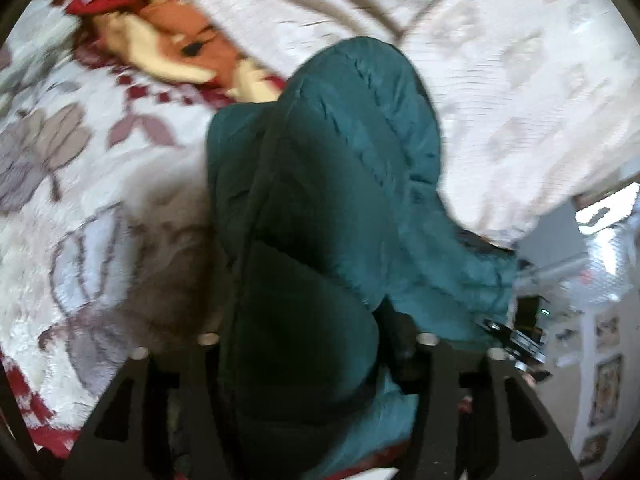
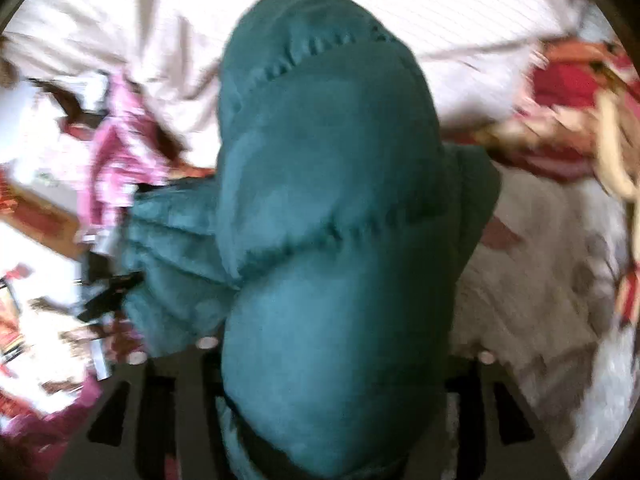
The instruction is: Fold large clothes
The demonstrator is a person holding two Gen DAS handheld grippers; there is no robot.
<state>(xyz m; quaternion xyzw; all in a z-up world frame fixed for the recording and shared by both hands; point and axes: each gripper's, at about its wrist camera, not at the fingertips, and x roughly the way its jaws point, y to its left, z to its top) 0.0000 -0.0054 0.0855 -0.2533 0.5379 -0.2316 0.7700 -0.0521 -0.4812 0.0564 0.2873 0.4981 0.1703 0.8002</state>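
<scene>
A bulk of teal quilted jacket (image 1: 320, 184) is clamped in the left gripper (image 1: 312, 344). Another bunch of it (image 2: 320, 220) appears gripped by the right gripper (image 2: 320, 360), though its fingers are covered. Beyond, a floral blanket (image 1: 100, 184) and white bedding (image 2: 460, 12) are seen blurred.

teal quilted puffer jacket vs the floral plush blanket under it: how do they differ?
The teal quilted puffer jacket is one solid colour; the floral plush blanket is white with grey leaves and red patches. The jacket is puffy with stitched seams and bunched between the fingers of the left gripper and right gripper; the blanket looks fuzzy and lies spread out flat. Both are soft textiles.
</scene>
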